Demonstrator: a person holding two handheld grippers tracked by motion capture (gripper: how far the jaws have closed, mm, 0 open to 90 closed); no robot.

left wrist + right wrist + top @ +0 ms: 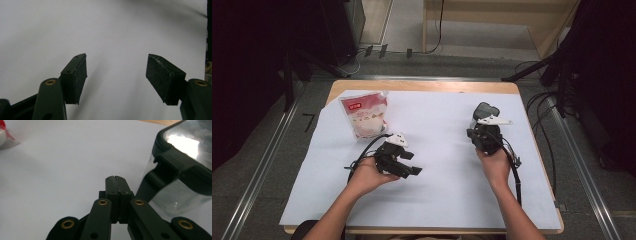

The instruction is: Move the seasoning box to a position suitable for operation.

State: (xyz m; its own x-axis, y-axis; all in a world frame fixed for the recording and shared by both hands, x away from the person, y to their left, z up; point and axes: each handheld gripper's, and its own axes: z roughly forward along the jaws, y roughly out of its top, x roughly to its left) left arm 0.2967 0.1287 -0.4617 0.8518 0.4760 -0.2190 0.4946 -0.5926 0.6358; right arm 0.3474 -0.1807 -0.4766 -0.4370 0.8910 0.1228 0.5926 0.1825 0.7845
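Container (180, 177) beside closed right tool (116, 178).

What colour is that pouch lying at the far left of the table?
The pouch is pink-red and white, with a small red label near its top; it shows best in the high view.

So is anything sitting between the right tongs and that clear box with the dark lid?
Nothing visible. The right tongs, shut with nothing in them, sit right beside the box, with bare white sheet around them. The pouch lies far off, beyond the left tongs.
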